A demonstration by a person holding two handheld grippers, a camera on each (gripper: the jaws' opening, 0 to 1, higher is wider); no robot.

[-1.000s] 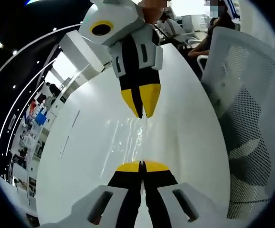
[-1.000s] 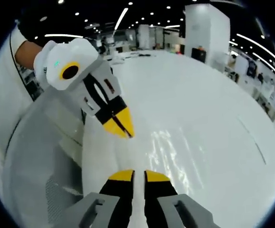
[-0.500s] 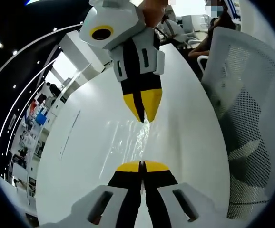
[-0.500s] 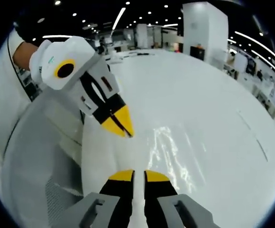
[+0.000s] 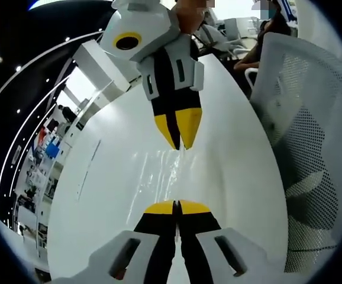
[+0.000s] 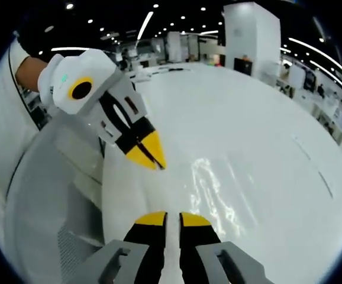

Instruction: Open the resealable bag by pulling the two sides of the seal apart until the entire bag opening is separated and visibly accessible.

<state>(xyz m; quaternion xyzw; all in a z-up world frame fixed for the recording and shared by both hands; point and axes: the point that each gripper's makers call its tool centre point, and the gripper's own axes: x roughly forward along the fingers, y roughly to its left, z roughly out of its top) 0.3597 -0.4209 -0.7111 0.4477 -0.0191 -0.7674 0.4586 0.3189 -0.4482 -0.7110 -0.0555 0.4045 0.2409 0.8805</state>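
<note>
Clear crinkly resealable plastic bag (image 5: 165, 171) stretched over white tabletop (image 5: 100, 195); left gripper (image 5: 176, 204) and right gripper (image 5: 180, 145) each pinch one seal side. Best pulled steadily apart, evenly.

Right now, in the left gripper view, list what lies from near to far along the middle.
Left gripper → clear resealable bag stretched above the white table → right gripper → person's hand.

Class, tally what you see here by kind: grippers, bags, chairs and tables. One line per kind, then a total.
Yellow-tipped two-jaw grippers: 2 (left gripper, right gripper)
Clear plastic resealable bag: 1
White mesh chair: 1
White table: 1
Total: 5
</note>
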